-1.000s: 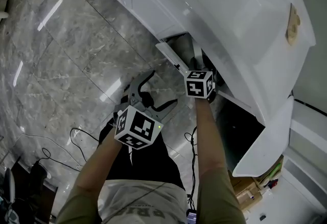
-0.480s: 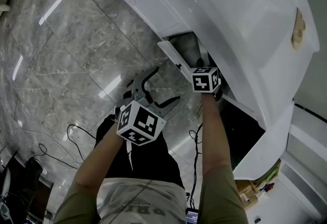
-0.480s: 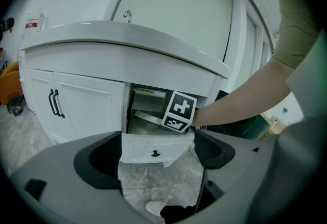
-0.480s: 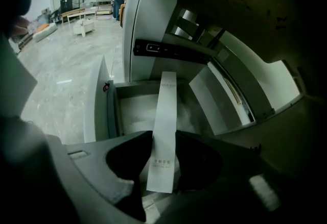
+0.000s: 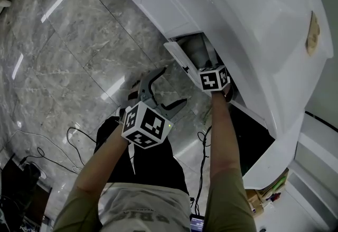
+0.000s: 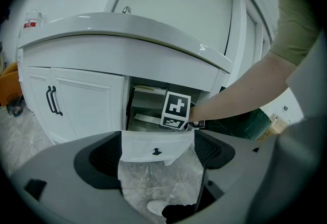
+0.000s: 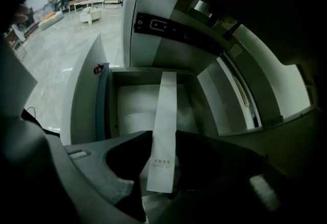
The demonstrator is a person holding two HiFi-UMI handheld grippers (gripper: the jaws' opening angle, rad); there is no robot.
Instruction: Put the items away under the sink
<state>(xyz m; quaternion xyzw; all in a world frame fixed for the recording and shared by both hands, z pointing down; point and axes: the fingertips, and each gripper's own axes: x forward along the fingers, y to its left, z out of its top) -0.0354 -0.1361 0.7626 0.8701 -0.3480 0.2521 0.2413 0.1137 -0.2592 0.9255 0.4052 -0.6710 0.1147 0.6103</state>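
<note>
My right gripper (image 7: 166,155) is shut on a long, narrow white box (image 7: 166,126) that points down into the open drawer (image 7: 84,105) under the sink. In the head view its marker cube (image 5: 214,78) sits over the drawer (image 5: 179,56) and hides the jaws and the box. My left gripper (image 5: 171,87) hangs open and empty over the floor in front of the vanity. Its own view looks between the spread jaws (image 6: 158,151) at the white drawer front (image 6: 153,149) and the right gripper's cube (image 6: 176,110).
White cabinet doors with black handles (image 6: 52,100) stand shut left of the drawer. A wider cabinet door (image 5: 274,157) hangs open at the right. The sink top (image 5: 253,19) overhangs the drawer. Cables (image 5: 79,136) lie on the marble floor beside the person's legs.
The right gripper has lowered and tilted further down into the drawer opening with the white box. The left gripper has sunk a little, still open.
</note>
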